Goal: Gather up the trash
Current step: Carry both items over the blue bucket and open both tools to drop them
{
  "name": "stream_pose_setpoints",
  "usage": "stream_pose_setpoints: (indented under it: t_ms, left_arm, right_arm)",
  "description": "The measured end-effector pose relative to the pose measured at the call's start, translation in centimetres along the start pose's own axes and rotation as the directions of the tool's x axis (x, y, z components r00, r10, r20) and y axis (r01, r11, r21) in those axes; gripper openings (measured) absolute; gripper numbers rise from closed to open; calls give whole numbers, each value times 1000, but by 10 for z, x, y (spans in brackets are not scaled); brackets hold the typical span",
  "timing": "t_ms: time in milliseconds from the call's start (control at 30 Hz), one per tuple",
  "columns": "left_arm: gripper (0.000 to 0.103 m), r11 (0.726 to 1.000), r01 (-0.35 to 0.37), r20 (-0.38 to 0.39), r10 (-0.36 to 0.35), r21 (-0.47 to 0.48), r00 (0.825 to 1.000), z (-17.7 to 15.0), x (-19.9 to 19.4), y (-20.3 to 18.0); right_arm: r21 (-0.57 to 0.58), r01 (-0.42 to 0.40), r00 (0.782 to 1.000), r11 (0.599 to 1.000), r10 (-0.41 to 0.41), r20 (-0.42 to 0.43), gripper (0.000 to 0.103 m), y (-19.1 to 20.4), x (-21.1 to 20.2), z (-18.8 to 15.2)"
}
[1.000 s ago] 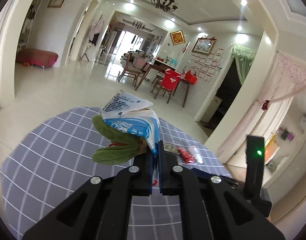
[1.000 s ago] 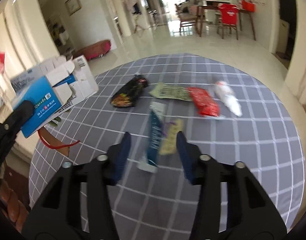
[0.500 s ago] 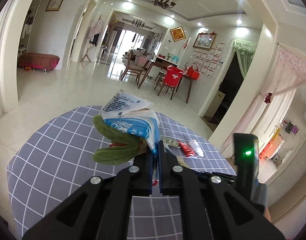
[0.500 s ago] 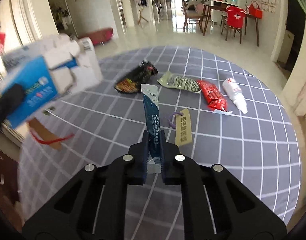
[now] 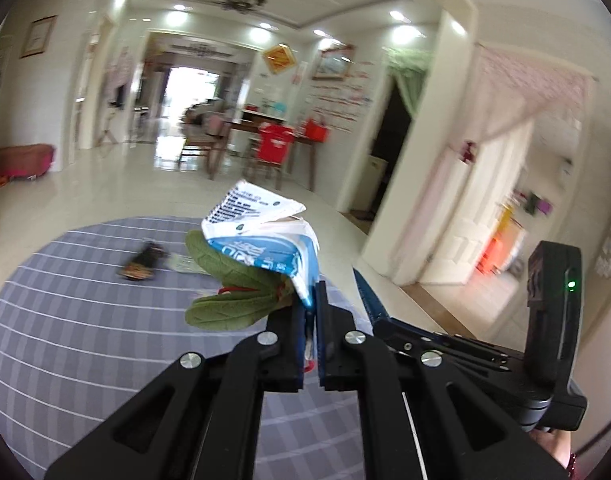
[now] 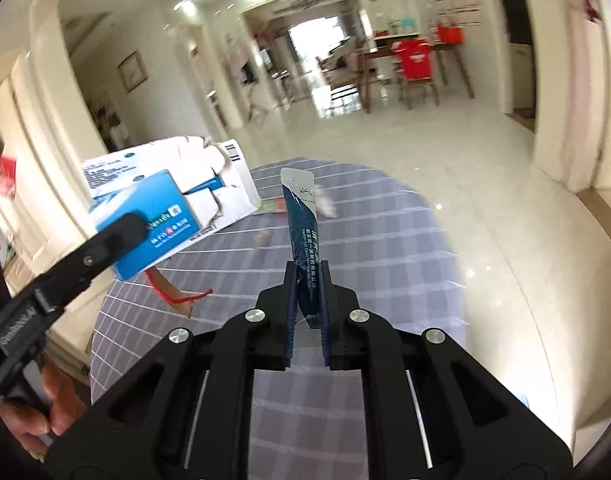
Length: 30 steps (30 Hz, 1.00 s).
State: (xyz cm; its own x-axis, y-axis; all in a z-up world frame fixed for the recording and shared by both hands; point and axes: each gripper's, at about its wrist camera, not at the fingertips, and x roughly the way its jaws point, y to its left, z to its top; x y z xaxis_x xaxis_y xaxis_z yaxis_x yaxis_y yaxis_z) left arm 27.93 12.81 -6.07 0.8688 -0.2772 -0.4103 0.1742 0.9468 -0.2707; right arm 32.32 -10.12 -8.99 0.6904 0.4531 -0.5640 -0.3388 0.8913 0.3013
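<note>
A: Far left, the left gripper (image 6: 133,226) is clamped tight on the blue-and-white carton (image 6: 165,208), which is up in the air above the table's edge.

B: It's a torn cardboard box, flaps ripped open, blue front with white print, barcode on the white end. From the left wrist view, two green leaves (image 5: 229,292) poke out of its open mouth beside a bit of red string (image 5: 229,290).

A: Red cord (image 6: 173,296) dangles under it too. Centre now: the right gripper (image 6: 307,300) is pinched shut on a dark blue sachet (image 6: 303,220).

B: Long, narrow, with a silvery-white top seal and pale lettering down it. It stands upright from the pads, lifted clear of the grey checked tablecloth (image 6: 385,264).

A: On the cloth, a black snack wrapper (image 5: 143,266) lies near the far side, blurred. The other bits behind the sachet are too smeared to name.
</note>
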Motion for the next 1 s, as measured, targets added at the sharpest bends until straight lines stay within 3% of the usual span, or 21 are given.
stream_pose_setpoints:
  t_ms: [167, 300, 500, 767, 800, 833, 900, 1000]
  left_arm:
    - [4, 993, 99, -87, -93, 71, 992, -30, 25, -75]
    - [4, 976, 184, -182, -162, 115, 970, -62, 51, -135]
    - [4, 946, 291, -340, -229, 143, 912, -114, 95, -206]
    - [7, 927, 338, -460, -231, 164, 857, -156, 148, -258]
    - [19, 929, 328, -476, -214, 171, 853, -159, 157, -264]
    - [44, 934, 308, -481, -189, 181, 856, -162, 163, -267]
    - [65, 942, 273, -490, -147, 195, 859, -169, 174, -268]
    - [65, 949, 257, -507, -133, 183, 852, -174, 181, -264]
  right_arm:
    - [93, 100, 994, 991, -104, 43, 10, -71, -61, -31]
    - [185, 174, 981, 967, -187, 53, 10, -128, -102, -63]
    - [300, 249, 961, 921, -272, 40, 10, -192, -142, -106]
    - [418, 298, 943, 858, -331, 7, 10, -249, -164, -148]
    - [427, 302, 942, 852, -335, 2, 10, -253, -162, -151]
    - [435, 304, 942, 847, -336, -2, 10, -260, -165, -153]
    - [448, 308, 941, 839, -338, -13, 10, -269, -163, -157]
    - [455, 308, 943, 835, -333, -27, 10, -274, -161, -161]
